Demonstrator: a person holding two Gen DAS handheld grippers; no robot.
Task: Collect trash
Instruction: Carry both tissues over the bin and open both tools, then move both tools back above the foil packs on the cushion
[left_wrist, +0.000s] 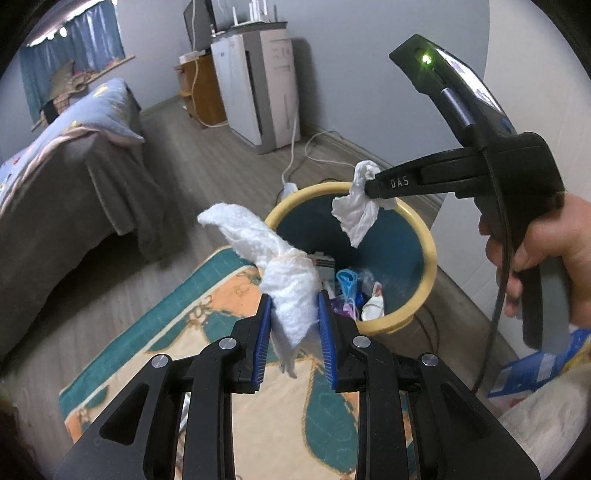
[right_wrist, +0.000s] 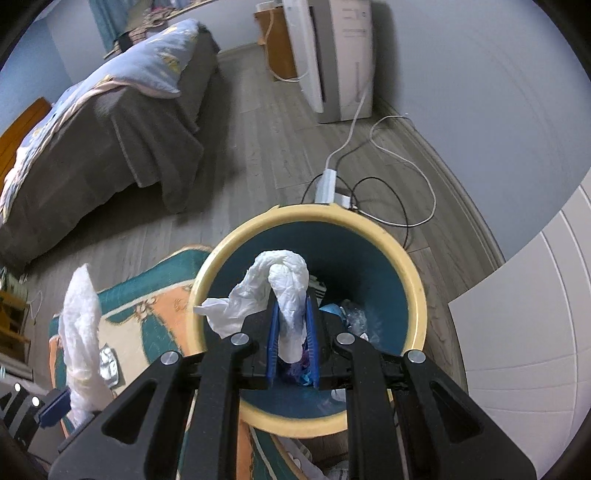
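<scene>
My left gripper (left_wrist: 294, 314) is shut on a crumpled white paper towel (left_wrist: 280, 273), held just left of the bin's near rim. The bin (left_wrist: 430, 266) is teal inside with a pale yellow rim and holds several bits of trash. My right gripper (left_wrist: 371, 184), held by a hand, is shut on a thin white tissue (left_wrist: 356, 214) hanging over the bin's mouth. In the right wrist view, the right gripper (right_wrist: 291, 314) pinches that tissue (right_wrist: 284, 284) straight above the bin (right_wrist: 417, 295). The left gripper's paper towel (right_wrist: 79, 325) shows at the left over the rug.
A teal and orange rug (left_wrist: 207, 332) lies on the wood floor by the bin. A bed (left_wrist: 66, 166) with a grey cover stands at left. A white appliance (left_wrist: 258, 88), a power strip and loose cables (right_wrist: 369, 177) lie beyond the bin. A crinkled wrapper (right_wrist: 109, 363) rests on the rug.
</scene>
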